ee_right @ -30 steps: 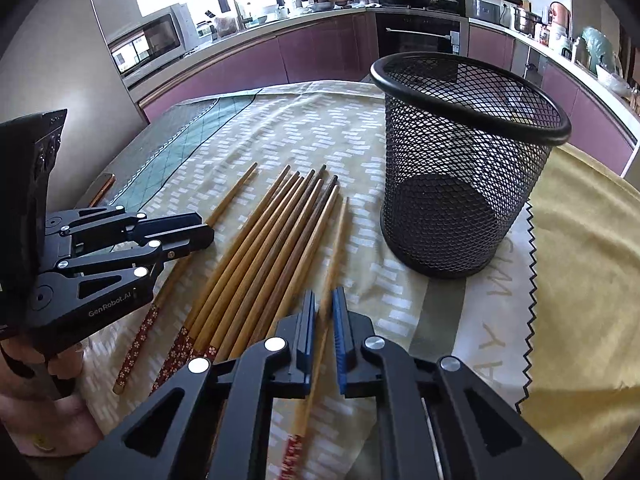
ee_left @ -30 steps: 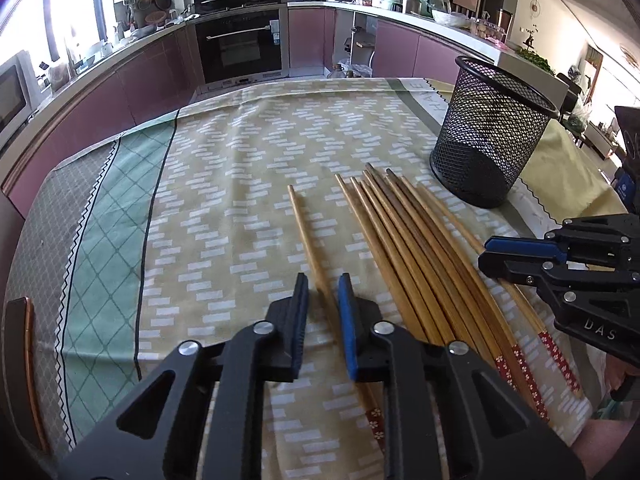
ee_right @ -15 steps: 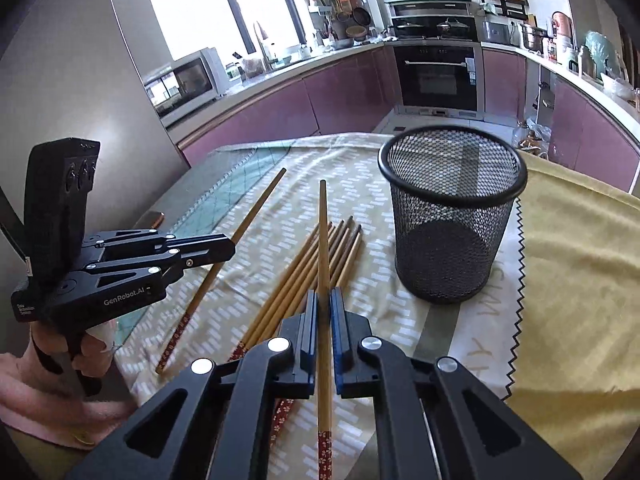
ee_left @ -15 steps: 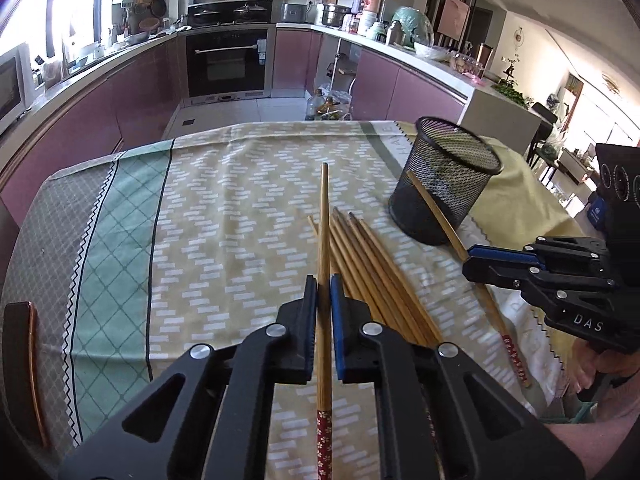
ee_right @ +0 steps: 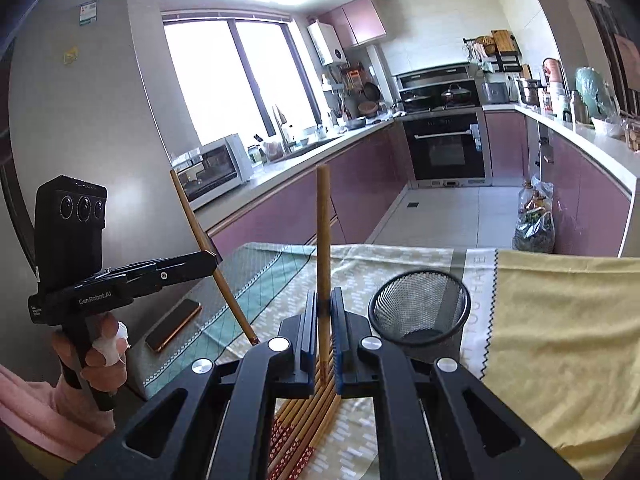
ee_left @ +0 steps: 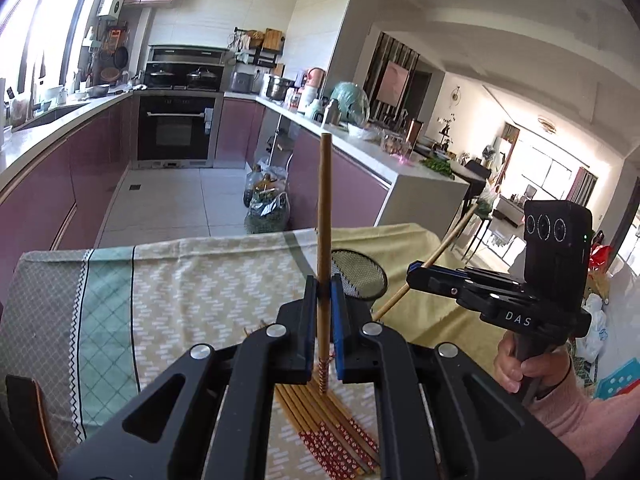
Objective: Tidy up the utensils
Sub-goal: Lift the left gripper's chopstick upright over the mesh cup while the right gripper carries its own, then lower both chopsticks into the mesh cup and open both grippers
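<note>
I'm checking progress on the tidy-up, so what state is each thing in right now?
Left gripper: shut on a chopstick, lifted off the table.
Right gripper: shut on another chopstick, lifted too.
Mesh cup: upright, no chopsticks visible inside.
Remaining chopsticks: lying flat in a bundle on the tablecloth.
Phone: lying flat near the table edge.
Oven door: closed.
</note>
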### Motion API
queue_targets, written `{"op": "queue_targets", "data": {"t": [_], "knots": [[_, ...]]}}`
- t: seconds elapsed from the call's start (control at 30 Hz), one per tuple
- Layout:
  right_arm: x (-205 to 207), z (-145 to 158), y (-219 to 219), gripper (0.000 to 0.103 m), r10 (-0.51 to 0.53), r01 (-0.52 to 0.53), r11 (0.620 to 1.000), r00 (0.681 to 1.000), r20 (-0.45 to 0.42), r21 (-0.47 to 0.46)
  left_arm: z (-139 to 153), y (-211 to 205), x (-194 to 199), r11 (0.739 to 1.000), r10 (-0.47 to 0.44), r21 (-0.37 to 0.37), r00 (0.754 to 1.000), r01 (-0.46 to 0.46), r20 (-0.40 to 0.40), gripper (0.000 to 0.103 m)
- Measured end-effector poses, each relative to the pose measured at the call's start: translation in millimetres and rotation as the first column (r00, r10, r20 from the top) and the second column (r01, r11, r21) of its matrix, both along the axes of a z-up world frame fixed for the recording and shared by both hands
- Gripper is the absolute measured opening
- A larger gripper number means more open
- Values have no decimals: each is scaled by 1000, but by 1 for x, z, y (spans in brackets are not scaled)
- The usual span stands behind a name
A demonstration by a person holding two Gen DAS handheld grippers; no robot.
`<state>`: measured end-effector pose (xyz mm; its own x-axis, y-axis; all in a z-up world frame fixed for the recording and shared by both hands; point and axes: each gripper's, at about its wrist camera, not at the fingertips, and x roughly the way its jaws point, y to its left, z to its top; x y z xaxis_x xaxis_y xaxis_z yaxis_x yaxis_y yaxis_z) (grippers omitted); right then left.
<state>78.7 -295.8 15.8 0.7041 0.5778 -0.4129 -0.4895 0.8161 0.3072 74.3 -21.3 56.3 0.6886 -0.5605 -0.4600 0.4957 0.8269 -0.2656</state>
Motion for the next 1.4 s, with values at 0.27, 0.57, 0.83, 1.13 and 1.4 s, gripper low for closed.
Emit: {"op": "queue_targets", "data": {"t": [0.27,0.57,0.83,1.13,1.4], "knots": [[16,51,-19,6,-38,40,999,992,120,-17,61,-29,21,997,-17,-66,994,25,109,7],[41,65,-39,6,-124,135,990,977,176,-51,74,-70,53,999,-22,-43,995,27,101,7],[75,26,-34,6,-91,91,991,996,11,-94,14,-106,89,996,-54,65,998,56,-25,8],[96,8,-24,6,-69,51,990,989,-133,-133,-34,-116,121,990,-67,115,993,78,-101,8],[120,-10,-13,9,-127,98,981,977,-170,-168,-51,-104,122,991,-9,128,993,24,-116,27]]}}
